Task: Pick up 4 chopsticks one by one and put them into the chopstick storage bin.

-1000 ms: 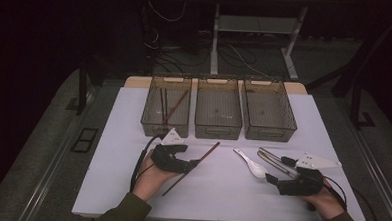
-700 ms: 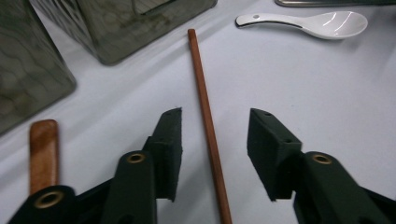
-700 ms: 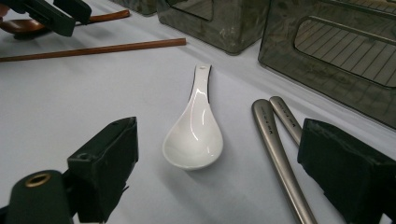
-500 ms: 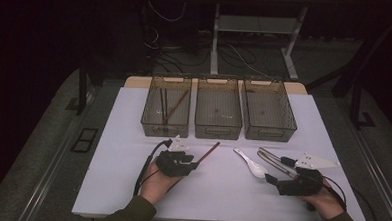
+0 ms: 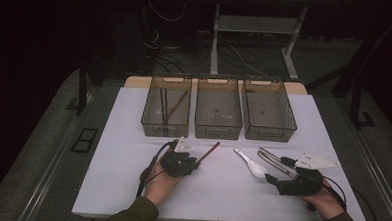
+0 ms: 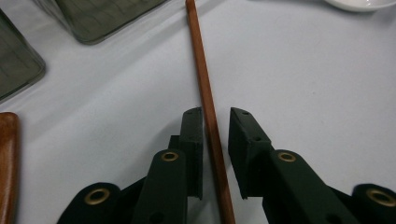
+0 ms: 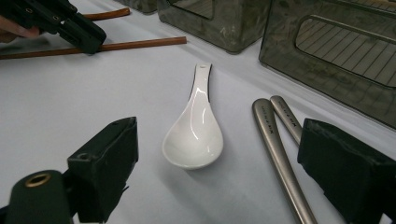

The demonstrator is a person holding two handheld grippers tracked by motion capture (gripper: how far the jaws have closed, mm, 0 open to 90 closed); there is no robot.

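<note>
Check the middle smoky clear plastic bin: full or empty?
Empty. In the high view the middle smoky clear plastic bin shows only its bare ribbed floor; the left bin holds brown wooden chopsticks.

A lab test bench, lit on its own in a dark room.

We're looking at a white worktop [image 5: 130,187] on a dark floor, cables [image 5: 167,44] trailing behind it, a bare metal stand [image 5: 216,36] at the back, and three identical clear bins [image 5: 219,109] lined up in a neat row like a staged trial.
</note>
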